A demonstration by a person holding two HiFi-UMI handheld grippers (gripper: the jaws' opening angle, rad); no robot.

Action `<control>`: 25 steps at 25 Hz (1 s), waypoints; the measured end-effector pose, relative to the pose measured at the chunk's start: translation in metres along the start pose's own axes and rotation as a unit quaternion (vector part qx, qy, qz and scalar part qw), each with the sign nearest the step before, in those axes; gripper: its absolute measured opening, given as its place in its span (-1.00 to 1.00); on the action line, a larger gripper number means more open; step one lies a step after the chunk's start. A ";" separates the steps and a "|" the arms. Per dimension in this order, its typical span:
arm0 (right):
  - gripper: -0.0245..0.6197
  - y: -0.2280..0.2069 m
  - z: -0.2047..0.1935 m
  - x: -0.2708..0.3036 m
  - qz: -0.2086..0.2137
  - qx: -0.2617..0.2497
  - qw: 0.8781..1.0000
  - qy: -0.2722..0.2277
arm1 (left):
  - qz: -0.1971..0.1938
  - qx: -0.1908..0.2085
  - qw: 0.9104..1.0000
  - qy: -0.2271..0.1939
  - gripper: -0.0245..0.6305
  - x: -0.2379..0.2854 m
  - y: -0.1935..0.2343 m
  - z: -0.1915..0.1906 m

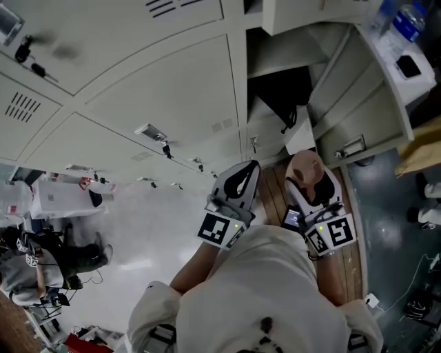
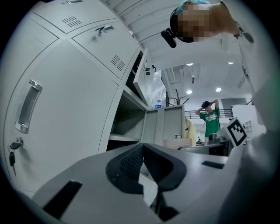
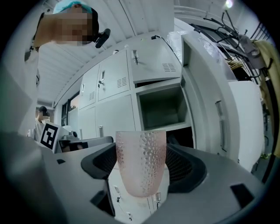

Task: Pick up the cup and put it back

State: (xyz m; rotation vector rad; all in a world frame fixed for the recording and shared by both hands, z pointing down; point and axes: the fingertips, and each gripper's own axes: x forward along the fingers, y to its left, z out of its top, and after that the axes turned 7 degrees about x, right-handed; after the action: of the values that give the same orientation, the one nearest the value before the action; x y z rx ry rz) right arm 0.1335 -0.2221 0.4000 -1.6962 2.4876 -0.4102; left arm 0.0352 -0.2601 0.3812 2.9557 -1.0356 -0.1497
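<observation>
A pink, dimpled translucent cup (image 3: 141, 162) stands upright between the dark pads of my right gripper (image 3: 141, 153), which is shut on it. From the head view the cup (image 1: 305, 167) shows mouth-up in that right gripper (image 1: 308, 180), held close to my body in front of an open locker compartment (image 1: 284, 93). The same open compartment (image 3: 162, 107) appears behind the cup, with nothing inside it. My left gripper (image 1: 236, 185) is held beside the right one; its pads (image 2: 131, 161) meet with nothing between them.
Grey locker doors (image 1: 158, 89) with handles and hanging keys (image 1: 166, 149) fill the wall. An open locker door (image 1: 358, 117) swings out at right. A water bottle (image 1: 411, 21) stands on top. A person in green (image 2: 213, 122) is far off.
</observation>
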 end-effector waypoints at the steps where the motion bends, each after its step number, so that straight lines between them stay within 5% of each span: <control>1: 0.20 0.000 0.005 0.009 0.000 -0.003 1.000 -0.003 | -0.003 0.001 1.000 -0.002 -0.90 0.005 0.005 0.002; 14: 0.20 -0.047 0.096 0.137 -0.050 -0.045 0.995 -0.079 | -0.037 0.013 0.998 -0.043 -0.90 0.055 0.071 0.049; 25: 0.20 -0.097 0.136 0.230 -0.072 -0.062 0.992 -0.081 | -0.073 0.017 0.997 -0.034 -0.90 0.063 0.085 0.056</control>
State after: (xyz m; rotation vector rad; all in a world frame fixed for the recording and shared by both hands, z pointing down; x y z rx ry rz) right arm 0.1666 -0.4903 0.3113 -1.8814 2.3281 -0.1261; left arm 0.0264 -0.3640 0.3226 3.0774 -0.8362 -0.2381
